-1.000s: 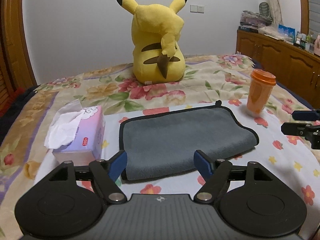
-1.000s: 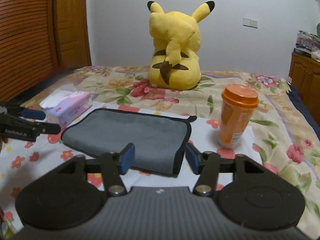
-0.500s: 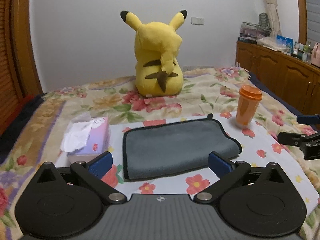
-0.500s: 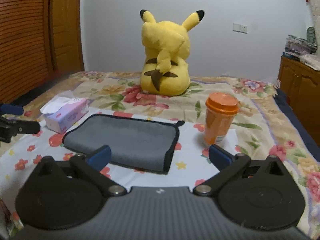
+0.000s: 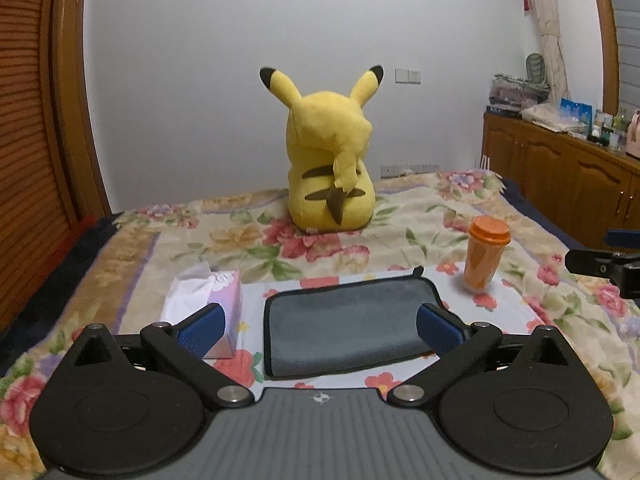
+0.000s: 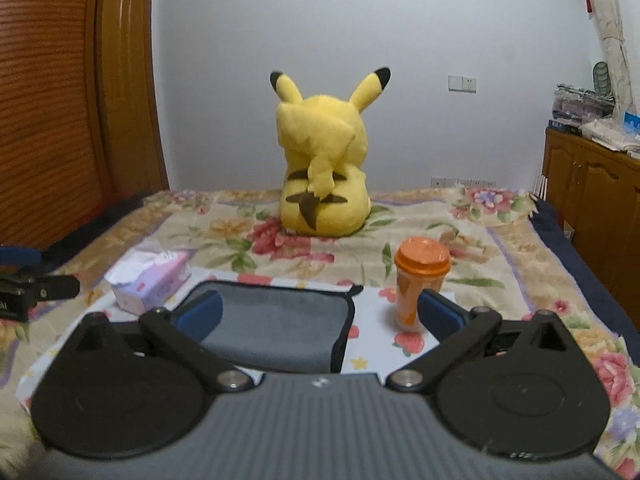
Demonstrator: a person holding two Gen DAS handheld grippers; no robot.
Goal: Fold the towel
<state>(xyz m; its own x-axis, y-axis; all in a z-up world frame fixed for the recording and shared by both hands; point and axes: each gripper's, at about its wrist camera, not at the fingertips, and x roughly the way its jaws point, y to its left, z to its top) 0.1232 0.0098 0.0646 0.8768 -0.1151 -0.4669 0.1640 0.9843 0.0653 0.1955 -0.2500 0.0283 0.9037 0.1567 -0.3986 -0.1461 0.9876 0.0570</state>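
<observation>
A grey towel (image 5: 344, 322) with black trim lies folded flat on a white floral cloth (image 5: 508, 304) on the bed; it also shows in the right wrist view (image 6: 280, 320). My left gripper (image 5: 320, 332) is open and empty, held back above the towel's near edge. My right gripper (image 6: 318, 314) is open and empty, held back near the towel's right end. Neither touches the towel. The right gripper shows at the right edge of the left wrist view (image 5: 600, 256), the left gripper at the left edge of the right wrist view (image 6: 36, 276).
An orange lidded cup (image 5: 486, 258) stands right of the towel. A tissue box (image 5: 208, 300) lies to its left. A yellow Pikachu plush (image 5: 332, 172) sits behind. A wooden cabinet (image 5: 568, 172) runs along the right, a wooden door (image 6: 60, 92) on the left.
Both grippers have opened wider and pulled back and up from the towel. The towel lies as before.
</observation>
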